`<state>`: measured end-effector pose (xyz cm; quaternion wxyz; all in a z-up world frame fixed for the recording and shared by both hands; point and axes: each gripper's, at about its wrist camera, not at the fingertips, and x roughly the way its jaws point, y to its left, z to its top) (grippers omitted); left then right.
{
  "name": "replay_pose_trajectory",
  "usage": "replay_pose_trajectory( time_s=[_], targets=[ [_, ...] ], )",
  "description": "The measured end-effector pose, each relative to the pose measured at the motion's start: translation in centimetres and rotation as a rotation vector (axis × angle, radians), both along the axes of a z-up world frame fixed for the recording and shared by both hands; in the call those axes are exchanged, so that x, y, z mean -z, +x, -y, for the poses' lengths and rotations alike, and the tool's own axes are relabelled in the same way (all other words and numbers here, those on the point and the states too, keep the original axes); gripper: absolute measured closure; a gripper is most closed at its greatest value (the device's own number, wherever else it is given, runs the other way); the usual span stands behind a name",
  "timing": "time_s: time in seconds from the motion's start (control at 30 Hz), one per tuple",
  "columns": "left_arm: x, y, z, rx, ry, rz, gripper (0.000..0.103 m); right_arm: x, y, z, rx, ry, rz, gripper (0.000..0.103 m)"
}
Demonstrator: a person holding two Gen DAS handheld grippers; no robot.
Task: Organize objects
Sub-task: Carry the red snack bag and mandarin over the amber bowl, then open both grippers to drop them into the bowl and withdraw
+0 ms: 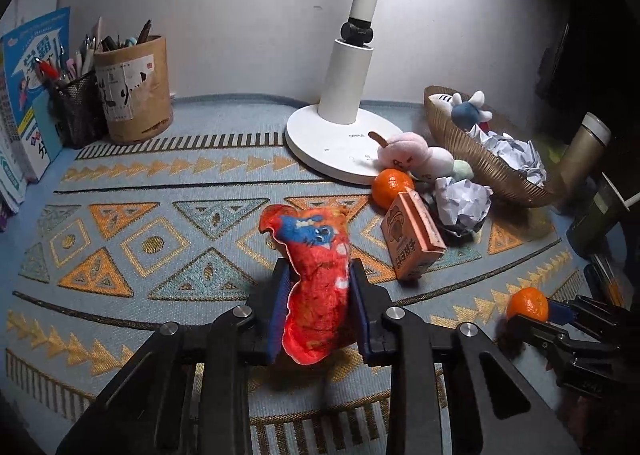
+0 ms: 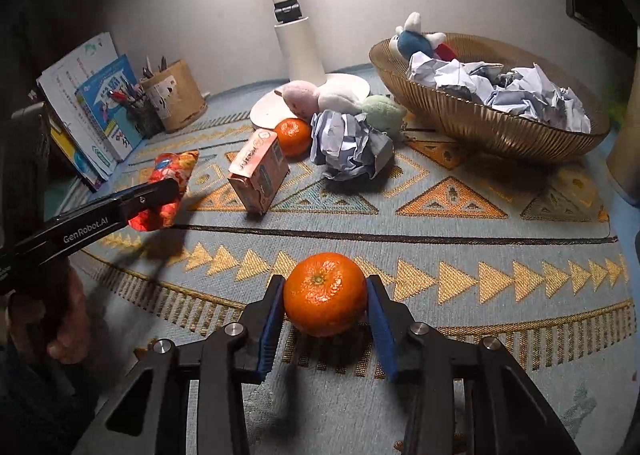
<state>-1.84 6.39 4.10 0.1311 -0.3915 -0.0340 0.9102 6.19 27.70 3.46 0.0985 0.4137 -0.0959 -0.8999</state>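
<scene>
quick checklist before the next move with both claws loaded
1. Left claw shut on the red toy: ok.
2. Toy clear of the mat: ok, its shadow shows beneath it in the right wrist view.
3. Right claw shut on the near orange: ok, both pads touch it.
4. Near orange lifted: cannot tell, it sits low over the mat.
5. Room in the basket: not ok, crumpled paper fills most of it.
6. Way to the basket: cannot tell, the carton and a paper ball lie nearby.

Plain grey wall behind patterned blue tablecloth, white lamp lit.
</scene>
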Motion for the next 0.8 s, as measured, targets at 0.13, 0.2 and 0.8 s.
replay_pose_trajectory(
  time_s=[0.13, 0.2, 0.8],
  targets=[
    [-2.9, -0.6, -2.1, 0.056, 0.054, -0.029, 0.078, -3.8, 0.2, -4.6, 0.099, -0.044, -0.084, 0.064],
    [-4.6, -1.5, -4.3, 0.103, 0.061, -0.048, 0.078, -5.8, -0.4, -7.1, 0.166, -0.039, -0.127, 0.064],
    [-7.4, -12.2, -19.7, 0.329, 0.084, -0.171, 0.035, -8.7, -12.4, -17.6, 0.397, -0.093, -0.168, 0.045]
  ],
)
